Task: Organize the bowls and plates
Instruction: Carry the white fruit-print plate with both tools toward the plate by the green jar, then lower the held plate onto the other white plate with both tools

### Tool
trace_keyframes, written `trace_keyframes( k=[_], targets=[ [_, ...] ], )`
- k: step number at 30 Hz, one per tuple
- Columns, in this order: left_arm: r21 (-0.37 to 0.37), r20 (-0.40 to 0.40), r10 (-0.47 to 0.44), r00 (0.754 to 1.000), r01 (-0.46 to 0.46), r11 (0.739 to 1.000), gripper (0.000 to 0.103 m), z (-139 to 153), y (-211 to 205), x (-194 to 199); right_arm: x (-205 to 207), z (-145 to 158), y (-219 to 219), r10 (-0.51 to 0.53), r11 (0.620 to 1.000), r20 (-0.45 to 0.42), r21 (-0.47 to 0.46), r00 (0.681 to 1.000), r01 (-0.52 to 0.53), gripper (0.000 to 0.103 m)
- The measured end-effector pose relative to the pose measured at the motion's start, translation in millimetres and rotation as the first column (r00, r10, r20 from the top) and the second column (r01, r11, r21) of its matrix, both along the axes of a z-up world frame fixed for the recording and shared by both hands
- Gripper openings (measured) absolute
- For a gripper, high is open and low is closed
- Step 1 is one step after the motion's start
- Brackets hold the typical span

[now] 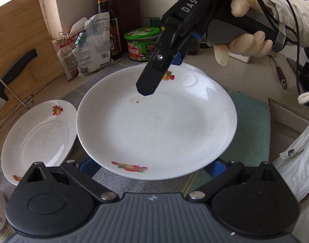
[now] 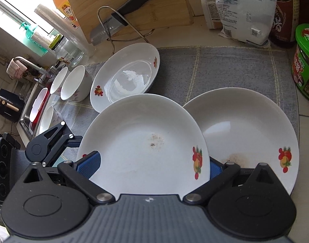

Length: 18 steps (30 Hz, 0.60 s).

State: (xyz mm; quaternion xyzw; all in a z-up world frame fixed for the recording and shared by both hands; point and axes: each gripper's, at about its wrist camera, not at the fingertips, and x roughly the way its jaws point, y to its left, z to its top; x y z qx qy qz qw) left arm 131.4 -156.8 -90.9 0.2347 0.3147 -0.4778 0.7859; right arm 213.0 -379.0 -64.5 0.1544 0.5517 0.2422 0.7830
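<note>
The scene is a kitchen surface (image 2: 304, 121) of pale tiles, with a grey checked mat (image 2: 225, 70) spread across it and a window letting in bright light on the left. A wooden cutting board (image 2: 134, 4) leans against the wall, and a cleaver (image 2: 118, 22) rests in a wire rack in front of it. Folded food bags (image 2: 243, 10), a dark sauce bottle (image 2: 284, 14) and a green-lidded tub (image 2: 305, 64) stand along the back. At the far left a sink (image 2: 28, 119) sits beside a faucet, and white bowls (image 2: 75, 83) stand on the mat's edge near it.

Both grippers clamp the same white plate (image 2: 146, 145), which has fruit prints on its rim and a small brown smudge near its centre. The left gripper (image 1: 152, 172) has its blue pads against the near rim of the plate, closed on it. The right gripper (image 2: 148, 172) grips the opposite rim, held by a gloved hand (image 1: 245, 40) in a white sleeve.

The held plate hangs above the mat, overlapping a second plate (image 2: 251, 129) that lies on the mat to its right in the right wrist view. A third plate (image 2: 128, 73) lies farther back toward the rack, well apart from the held one.
</note>
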Motion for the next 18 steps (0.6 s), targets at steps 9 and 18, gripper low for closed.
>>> trace_keyframes(
  k=[9, 18],
  targets=[
    [0.011, 0.002, -0.030, 1.000, 0.030, 0.999, 0.102, -1.1, -22.2, 11.0, 0.5, -5.1, -26.5, -0.039, 0.999, 0.001, 0.011, 0.999, 0.039, 0.103],
    [0.021, -0.013, -0.049, 0.999, 0.049, 0.999, 0.102, -6.9, -32.5, 23.1, 1.9, -17.2, -44.4, -0.072, 0.997, -0.012, 0.017, 0.997, 0.072, 0.103]
  ],
)
